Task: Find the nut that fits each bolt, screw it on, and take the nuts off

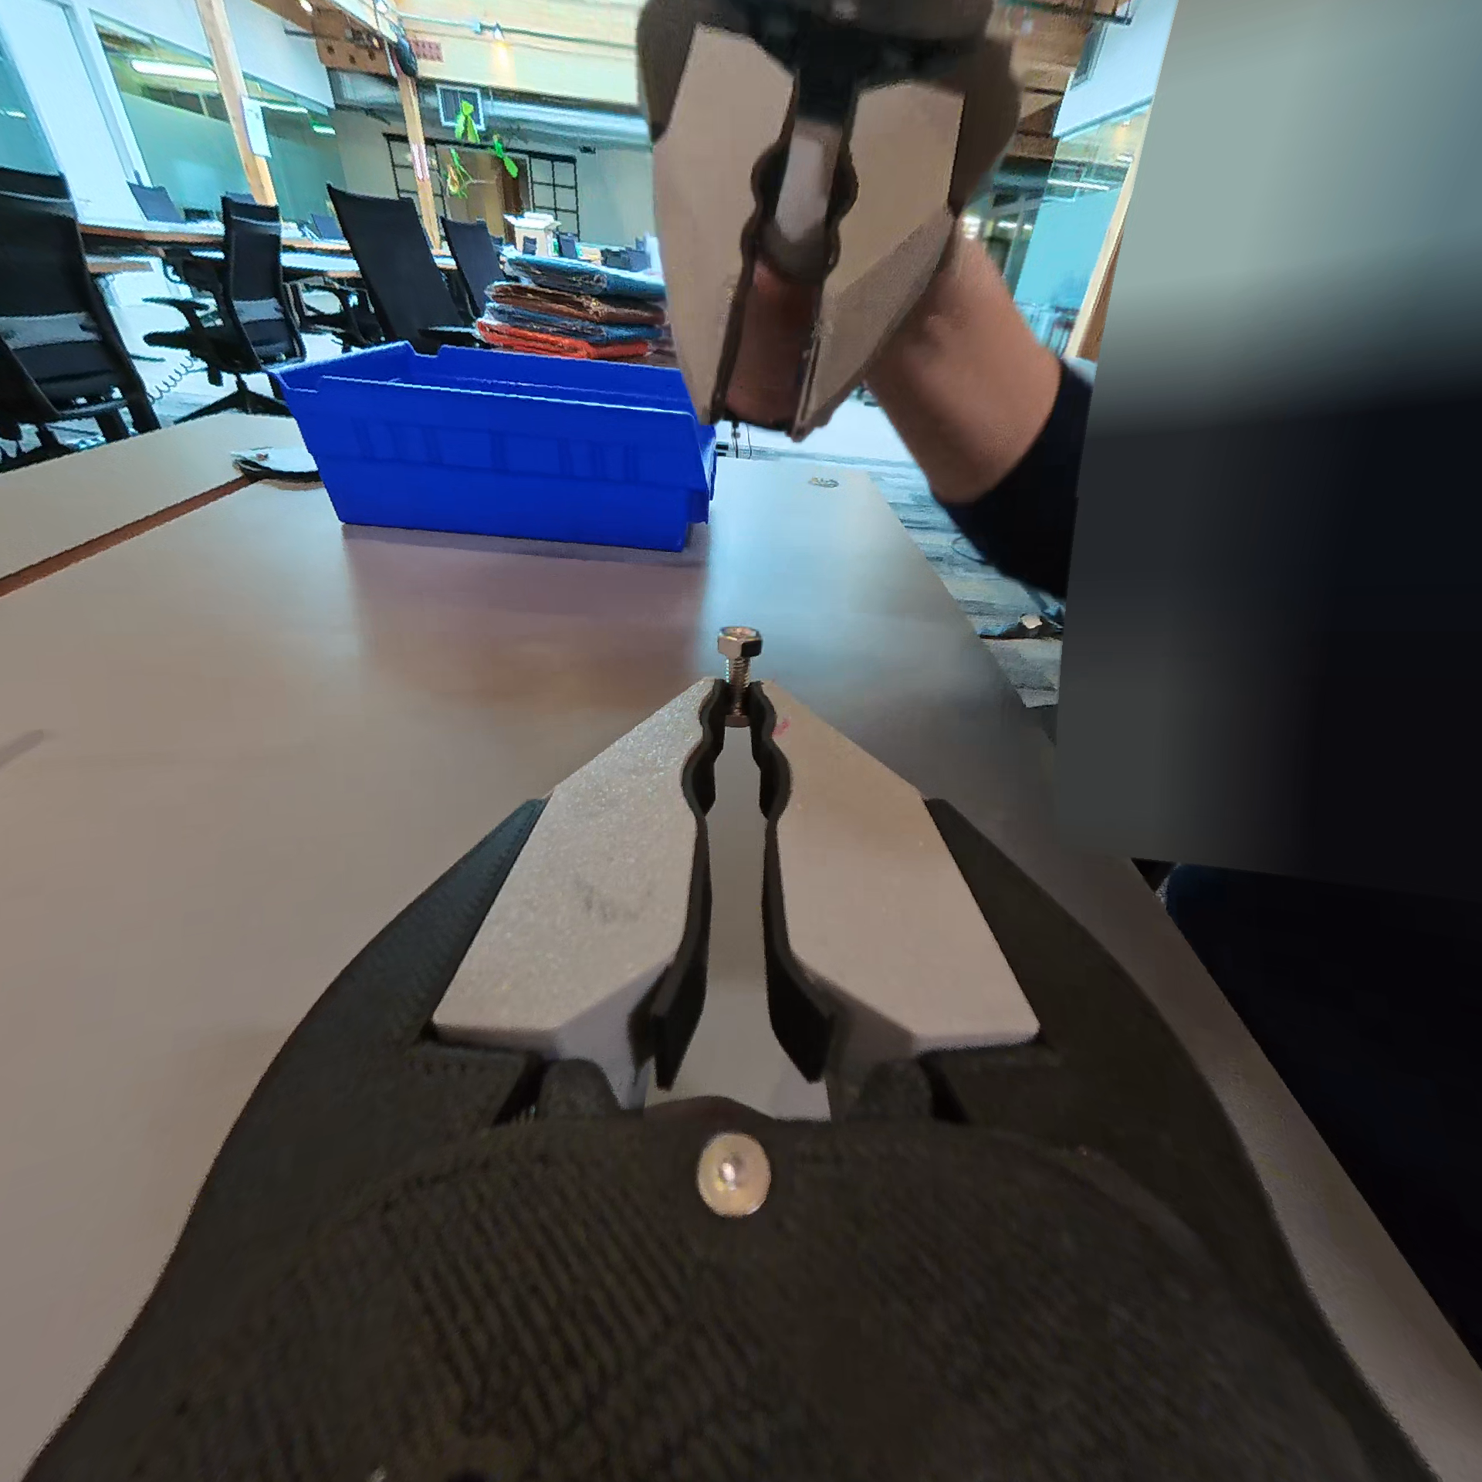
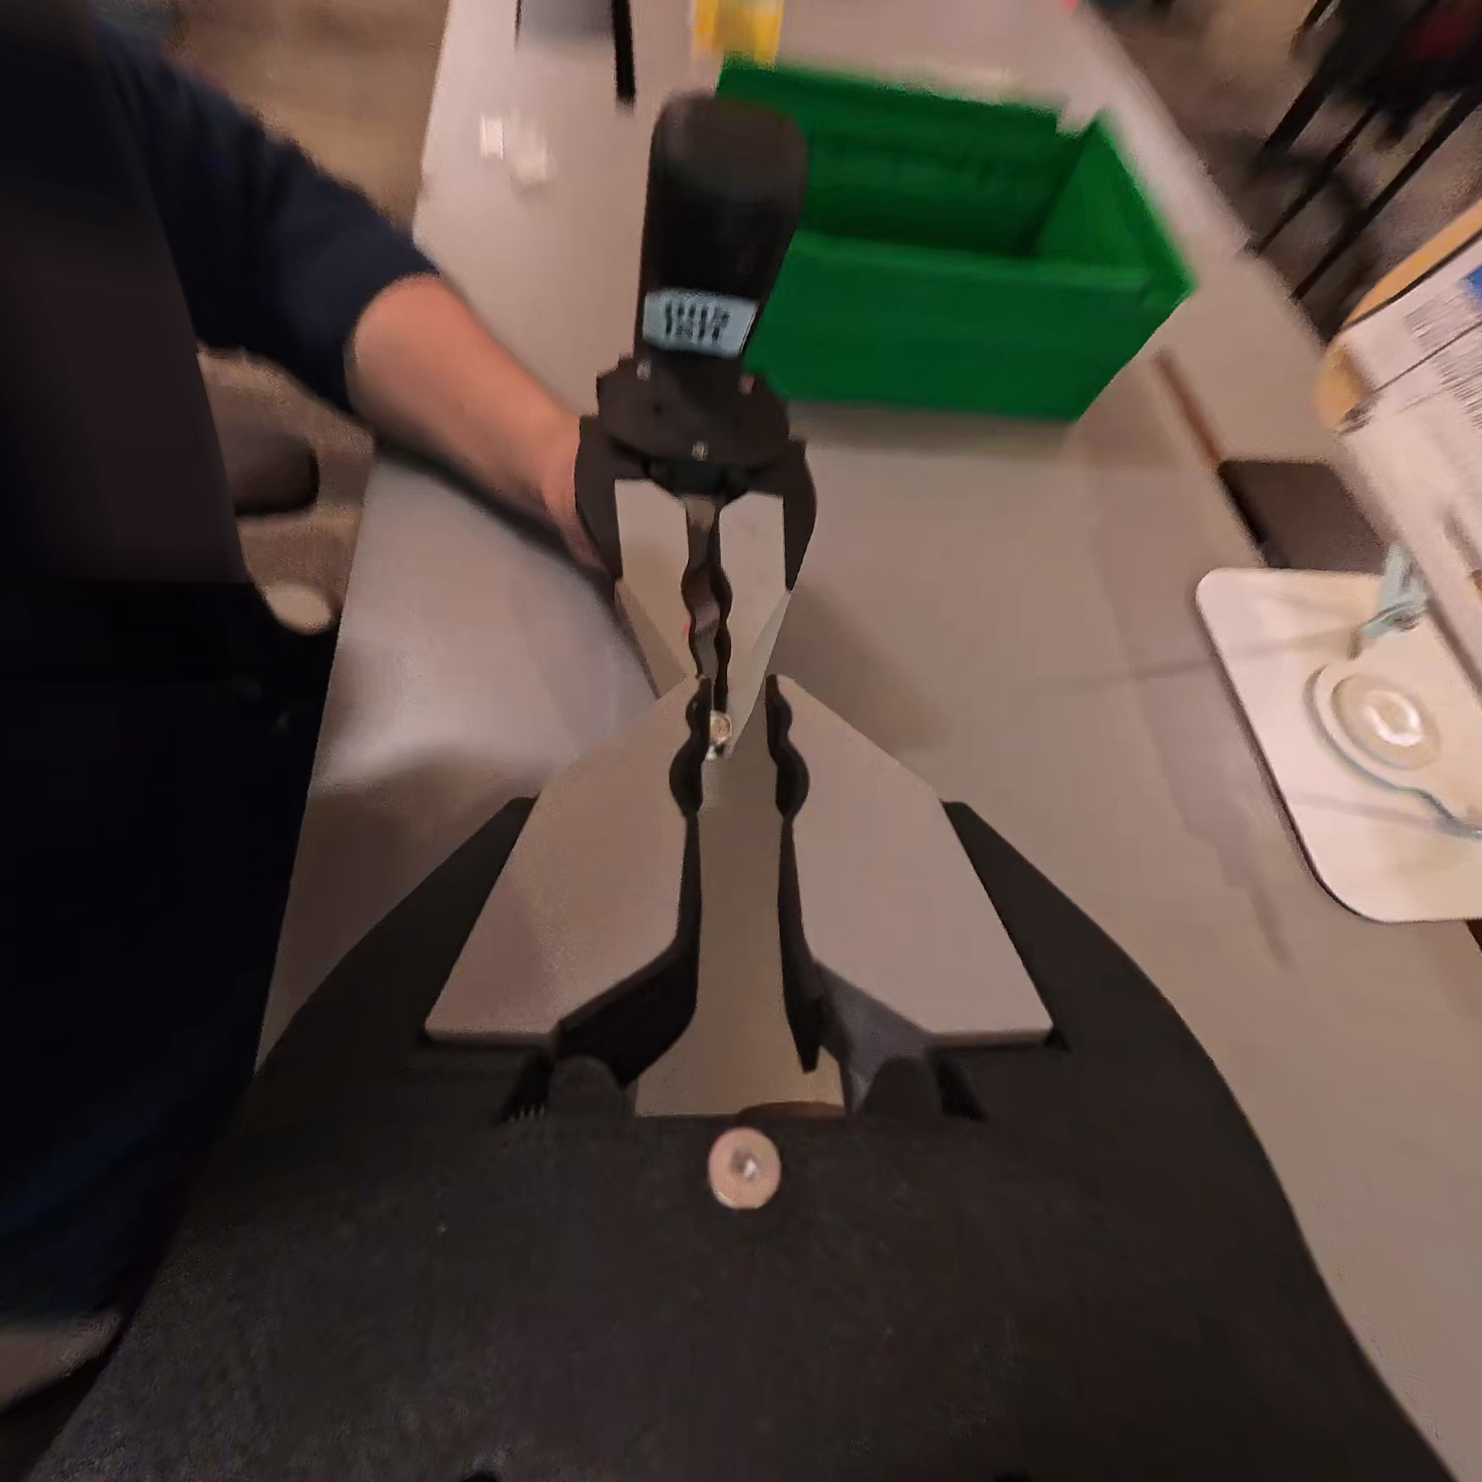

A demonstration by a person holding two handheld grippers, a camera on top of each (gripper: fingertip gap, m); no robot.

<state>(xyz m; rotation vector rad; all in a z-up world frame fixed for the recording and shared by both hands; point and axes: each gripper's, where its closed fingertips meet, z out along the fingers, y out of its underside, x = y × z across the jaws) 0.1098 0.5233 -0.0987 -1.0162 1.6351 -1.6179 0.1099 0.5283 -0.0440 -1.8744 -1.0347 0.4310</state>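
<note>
So the left gripper [image 1: 736, 698] is clamped on the threaded shank of a small silver bolt [image 1: 738, 651] — both black pads press right against it at the very tips. The bolt stands upright out of the jaws over the grey table [image 1: 401, 722]. There's a hex piece at the top of it and another bit of metal low down between the pads; can't tell which is the head and which is a nut.

The right gripper [image 2: 734, 706] hangs above it, pointing down, fingers parted with a clear gap and nothing between its own pads. From its own view the bolt sits just beside its left pad, not pinched.

Around it — a blue bin [image 1: 497, 457] sits farther back on the table, a green bin [image 2: 946, 265] on the other side, and a white tray [image 2: 1283, 722] with something clear on it.
</note>
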